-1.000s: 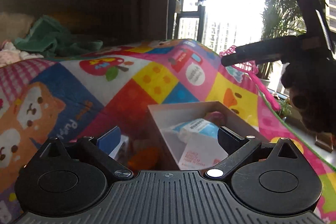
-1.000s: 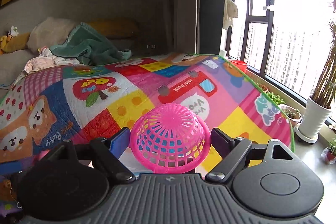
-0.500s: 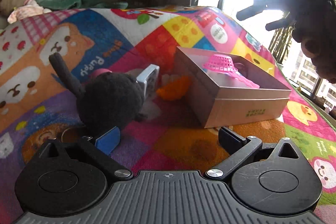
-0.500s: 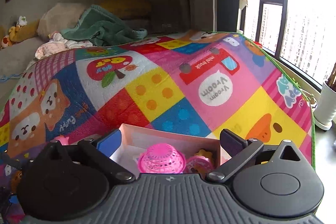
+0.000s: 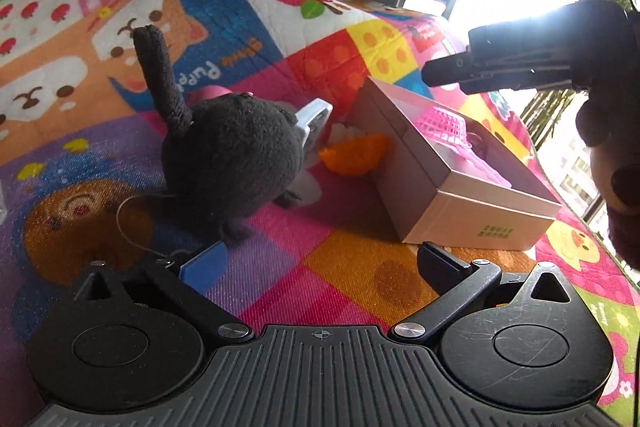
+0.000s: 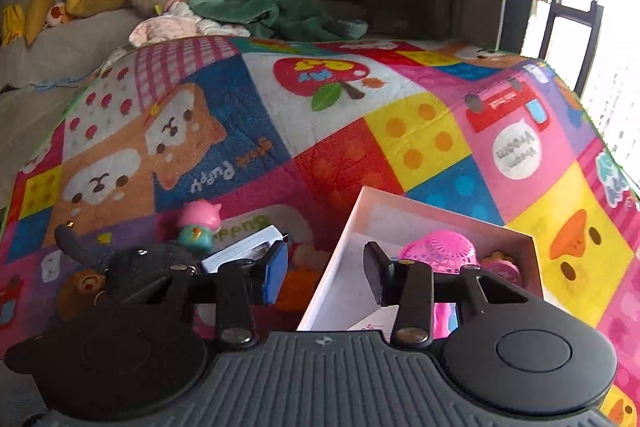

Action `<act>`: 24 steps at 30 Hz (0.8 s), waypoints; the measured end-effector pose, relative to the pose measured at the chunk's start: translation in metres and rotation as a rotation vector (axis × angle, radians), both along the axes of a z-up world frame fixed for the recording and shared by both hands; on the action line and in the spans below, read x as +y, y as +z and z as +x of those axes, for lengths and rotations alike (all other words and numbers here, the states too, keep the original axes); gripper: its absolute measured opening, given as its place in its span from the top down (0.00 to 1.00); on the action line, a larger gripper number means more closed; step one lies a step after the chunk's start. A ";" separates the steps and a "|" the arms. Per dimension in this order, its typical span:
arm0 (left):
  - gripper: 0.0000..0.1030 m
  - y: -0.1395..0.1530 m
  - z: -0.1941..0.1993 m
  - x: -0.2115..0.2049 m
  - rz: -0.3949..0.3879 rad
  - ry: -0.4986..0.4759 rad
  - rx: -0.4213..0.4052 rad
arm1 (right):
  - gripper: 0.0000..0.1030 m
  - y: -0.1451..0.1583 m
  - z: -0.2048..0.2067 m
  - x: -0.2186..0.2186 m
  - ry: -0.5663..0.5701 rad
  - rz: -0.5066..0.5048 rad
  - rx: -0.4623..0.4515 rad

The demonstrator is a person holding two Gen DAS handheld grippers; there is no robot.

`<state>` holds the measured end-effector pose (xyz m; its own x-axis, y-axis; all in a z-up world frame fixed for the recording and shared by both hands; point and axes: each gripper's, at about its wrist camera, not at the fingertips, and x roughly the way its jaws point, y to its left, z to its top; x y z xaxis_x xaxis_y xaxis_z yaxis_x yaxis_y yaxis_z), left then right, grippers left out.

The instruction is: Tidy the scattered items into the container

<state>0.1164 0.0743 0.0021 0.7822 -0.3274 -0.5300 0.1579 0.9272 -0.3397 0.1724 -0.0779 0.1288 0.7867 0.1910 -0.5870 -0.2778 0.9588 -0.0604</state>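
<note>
The left claw (image 5: 316,263) hovers low over the mat (image 5: 340,291), jaws wide and empty, the black plush (image 5: 232,155) just ahead of its blue finger, apparently lined up for the next pickup. The box (image 5: 472,203) sits ahead to its right, the pink basket (image 5: 442,125) inside. The right claw (image 6: 326,275), empty and just narrowed, hangs above the box's near-left rim. Open mat lies between plush and box; an orange toy (image 5: 354,155) crowds the box wall.

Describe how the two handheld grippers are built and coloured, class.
Each gripper, left and right, has a dark grey ribbed body, two round black discs, black linkage arms with silver screws, and two fingers: one carries a blue pad, the other is black. A small crosshair mark sits at the body's centre.
</note>
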 end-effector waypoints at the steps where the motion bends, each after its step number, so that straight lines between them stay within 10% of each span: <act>1: 0.00 0.000 0.000 -0.001 0.001 0.003 -0.001 | 0.59 -0.004 -0.003 -0.003 0.027 0.033 0.008; 12: 0.00 0.001 -0.003 -0.006 0.044 0.100 -0.003 | 0.59 0.004 0.045 -0.013 0.220 0.169 0.181; 24: 0.00 0.001 -0.006 0.003 -0.006 0.107 -0.020 | 0.60 -0.048 0.113 0.048 -0.004 0.164 0.416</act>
